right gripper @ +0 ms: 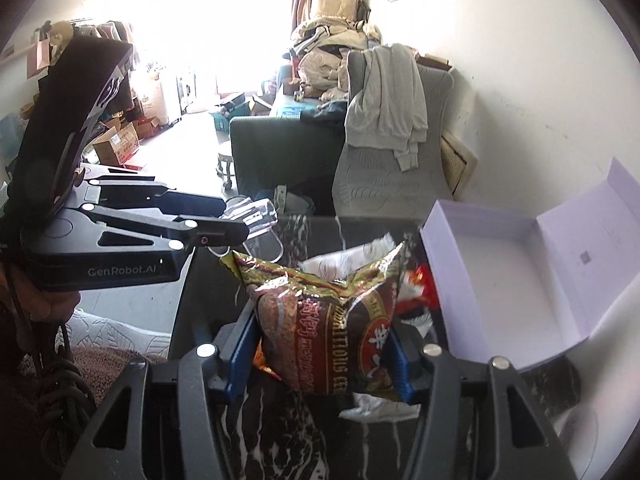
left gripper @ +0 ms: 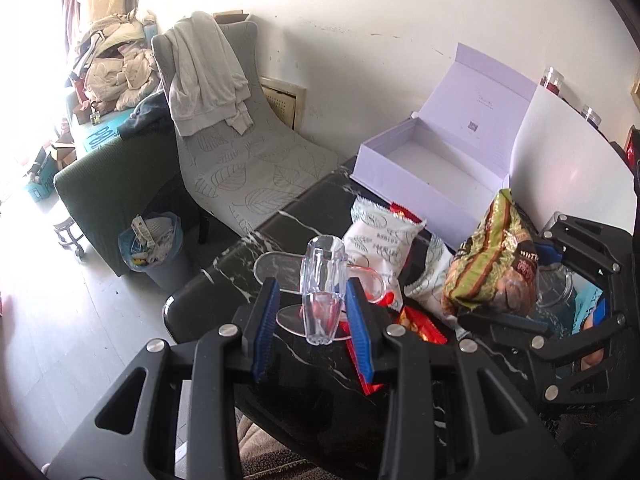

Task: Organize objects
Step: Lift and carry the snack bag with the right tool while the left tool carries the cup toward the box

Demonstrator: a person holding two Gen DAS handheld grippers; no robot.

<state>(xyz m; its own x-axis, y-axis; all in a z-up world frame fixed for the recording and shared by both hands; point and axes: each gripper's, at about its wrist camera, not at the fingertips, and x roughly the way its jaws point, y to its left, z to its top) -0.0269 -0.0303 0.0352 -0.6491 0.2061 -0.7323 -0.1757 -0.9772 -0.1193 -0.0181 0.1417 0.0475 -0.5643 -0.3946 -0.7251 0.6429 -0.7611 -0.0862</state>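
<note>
Two grippers are each loaded at this moment. Left gripper (left gripper: 314, 316) is clamped on a clear plastic cup (left gripper: 323, 292), its blue pads (left gripper: 267, 328) pressing the cup's sides; the cup hangs base-down just above the black marble table (left gripper: 248, 256), with clear plastic soles or trays (left gripper: 276, 268) lying on the table behind it at about 11 o'clock. Right gripper (right gripper: 324, 350) is closed on a gold and brown snack bag (right gripper: 328, 312), squeezing its lower half so the bag stands upright and lifted off the table top.

From the right wrist view, the open lilac box (right gripper: 516, 280) sits at about 2 o'clock from the bag, near it, its lid (right gripper: 600, 240) folded back and its floor bare. A white snack packet (left gripper: 380, 240) and red wrappers (left gripper: 424, 328) lie on the table between the cup and the box; from the left wrist view the box (left gripper: 432, 168) is at 1 o'clock.

My reading is that the step in hand is carrying picked items toward the box. Next, the bag likely needs swinging toward 2 o'clock, over the near wall of the box, then lowering before release. Its soft body may sag or catch the rim. The cup is slick and rigid, so a steady squeeze matters while the left gripper waits or follows.
</note>
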